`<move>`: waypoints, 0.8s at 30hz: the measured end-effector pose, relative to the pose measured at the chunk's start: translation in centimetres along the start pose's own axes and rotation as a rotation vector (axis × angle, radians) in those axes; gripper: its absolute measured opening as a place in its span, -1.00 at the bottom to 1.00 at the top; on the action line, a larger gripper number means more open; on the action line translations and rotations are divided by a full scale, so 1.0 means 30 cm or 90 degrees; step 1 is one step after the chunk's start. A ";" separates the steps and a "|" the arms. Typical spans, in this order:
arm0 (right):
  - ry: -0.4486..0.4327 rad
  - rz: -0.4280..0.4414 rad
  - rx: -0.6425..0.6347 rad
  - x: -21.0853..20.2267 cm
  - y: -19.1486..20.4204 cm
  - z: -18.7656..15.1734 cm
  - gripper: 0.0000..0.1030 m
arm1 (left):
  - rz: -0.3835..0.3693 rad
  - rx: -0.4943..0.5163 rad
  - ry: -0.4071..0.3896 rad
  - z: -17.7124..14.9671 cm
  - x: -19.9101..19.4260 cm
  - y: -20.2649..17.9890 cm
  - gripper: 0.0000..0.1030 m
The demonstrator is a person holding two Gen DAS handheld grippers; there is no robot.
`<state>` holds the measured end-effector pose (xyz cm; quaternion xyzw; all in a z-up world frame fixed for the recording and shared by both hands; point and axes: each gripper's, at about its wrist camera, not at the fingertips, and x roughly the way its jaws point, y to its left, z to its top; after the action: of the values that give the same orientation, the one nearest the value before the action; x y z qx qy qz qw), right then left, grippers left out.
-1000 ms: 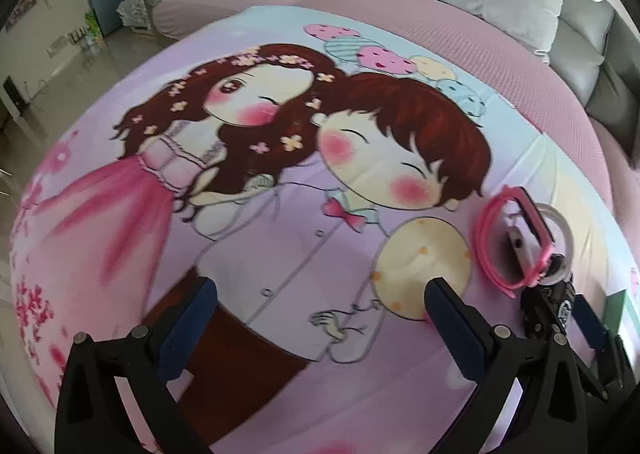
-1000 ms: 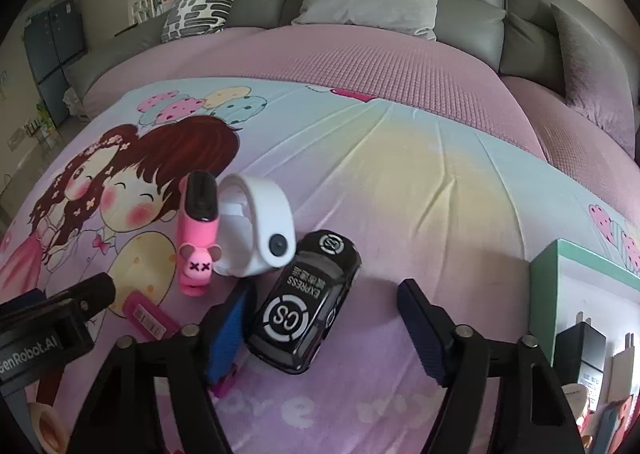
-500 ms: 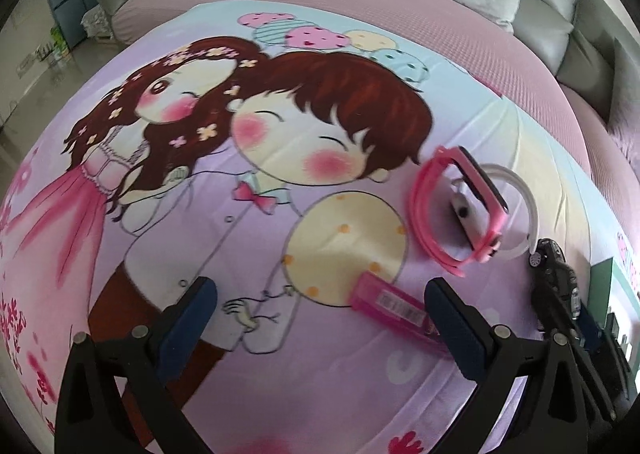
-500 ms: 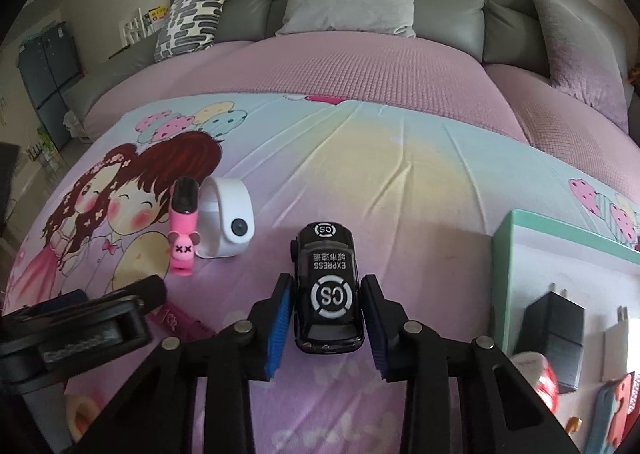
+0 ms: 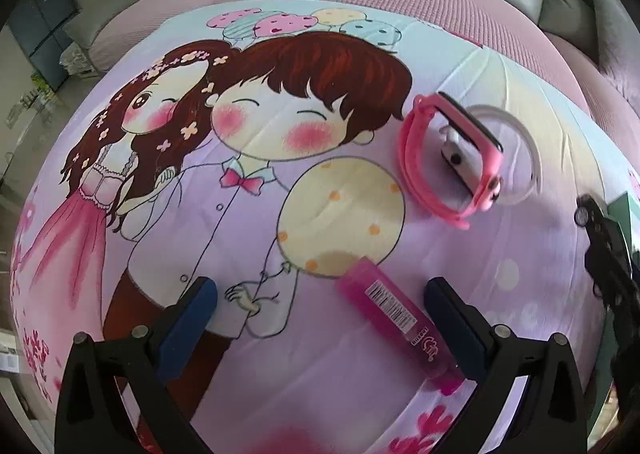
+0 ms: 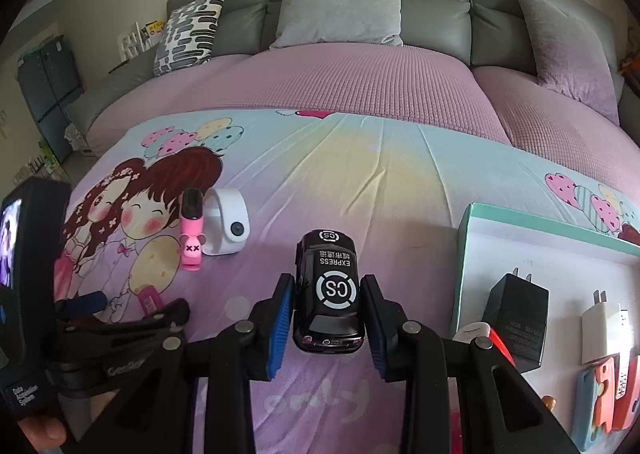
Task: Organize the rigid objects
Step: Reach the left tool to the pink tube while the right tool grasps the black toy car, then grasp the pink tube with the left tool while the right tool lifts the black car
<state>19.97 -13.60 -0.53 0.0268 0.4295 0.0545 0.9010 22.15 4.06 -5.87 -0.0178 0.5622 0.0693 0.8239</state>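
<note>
Hovering spread and empty, the left gripper [image 5: 320,318] straddles a pink tube [image 5: 394,312] on the bedsheet [image 5: 280,174]; closing off-centre could roll it away. Seen from the right wrist, the right gripper [image 6: 326,312] clamps the toy car [image 6: 329,292] beside the tray [image 6: 466,250]; its glossy sides could slip.

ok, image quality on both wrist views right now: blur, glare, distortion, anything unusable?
Left wrist: strong fisheye bulge, dark corners; white band washed out and soft, pink tube barcode still legible. Right wrist: sharper; car roof lettering readable between the right tongs, soft daylight, mild glare on its windscreen; tray and chargers stretched at the edge. Both usable.
</note>
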 end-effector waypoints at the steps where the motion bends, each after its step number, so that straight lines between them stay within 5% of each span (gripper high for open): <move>1: 0.002 0.001 -0.002 0.001 0.000 -0.001 -0.30 | 0.001 0.004 0.003 -0.003 -0.002 0.005 1.00; 12: 0.012 0.004 0.014 -0.014 -0.008 -0.021 -0.30 | 0.025 0.034 0.006 -0.042 -0.037 0.053 0.98; 18: 0.013 0.002 0.017 -0.026 -0.009 -0.029 -0.30 | -0.021 0.060 -0.002 -0.059 -0.084 0.003 0.24; 22: 0.013 0.001 0.022 -0.031 -0.014 -0.033 -0.30 | -0.056 0.073 -0.005 -0.054 -0.097 -0.037 -0.53; 24: 0.011 0.001 0.024 -0.036 -0.015 -0.033 -0.30 | -0.067 0.071 -0.004 -0.049 -0.093 -0.051 -0.61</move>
<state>18.57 -14.19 -0.37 0.0434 0.4384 0.0473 0.8965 20.00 2.12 -3.88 -0.0017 0.5609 -0.0056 0.8279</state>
